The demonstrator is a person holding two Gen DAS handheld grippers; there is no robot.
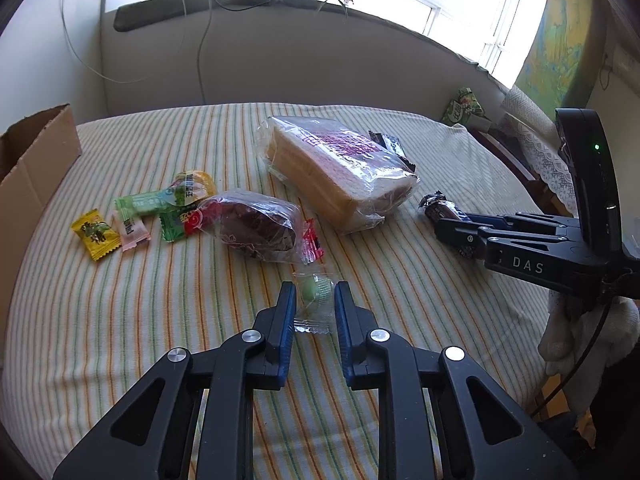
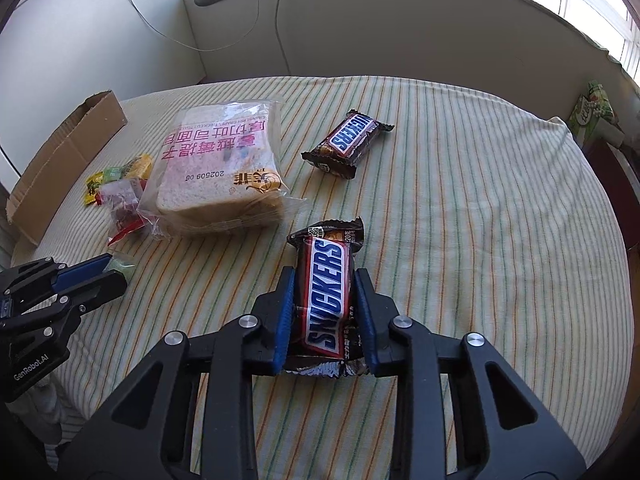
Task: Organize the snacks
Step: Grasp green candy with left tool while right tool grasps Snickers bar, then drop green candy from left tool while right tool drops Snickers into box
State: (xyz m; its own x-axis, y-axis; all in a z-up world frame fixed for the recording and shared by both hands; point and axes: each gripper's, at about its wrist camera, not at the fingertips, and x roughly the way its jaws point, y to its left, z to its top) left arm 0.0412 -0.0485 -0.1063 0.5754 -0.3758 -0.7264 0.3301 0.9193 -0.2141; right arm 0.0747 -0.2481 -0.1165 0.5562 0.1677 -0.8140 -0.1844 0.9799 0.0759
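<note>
My left gripper [image 1: 314,290] stands low over the striped tablecloth [image 1: 160,320], its blue pads against the clear wrapper of a small green candy [image 1: 316,294]. From the right wrist view the same gripper [image 2: 116,272] shows at the left edge with the green candy [image 2: 119,266] between its fingers. My right gripper [image 2: 325,276] is shut on a Snickers bar [image 2: 326,292], pads pressed on its long sides. A second Snickers bar [image 2: 348,140] lies farther back. A bag of sliced bread [image 2: 224,168] lies left of it.
A dark pastry in a clear bag [image 1: 256,224] and several small wrapped candies [image 1: 96,234] lie left of the bread. An open cardboard box [image 1: 36,168] stands at the table's left edge. A green packet [image 1: 464,106] sits at the far right. A gloved hand [image 1: 576,332] holds the right gripper.
</note>
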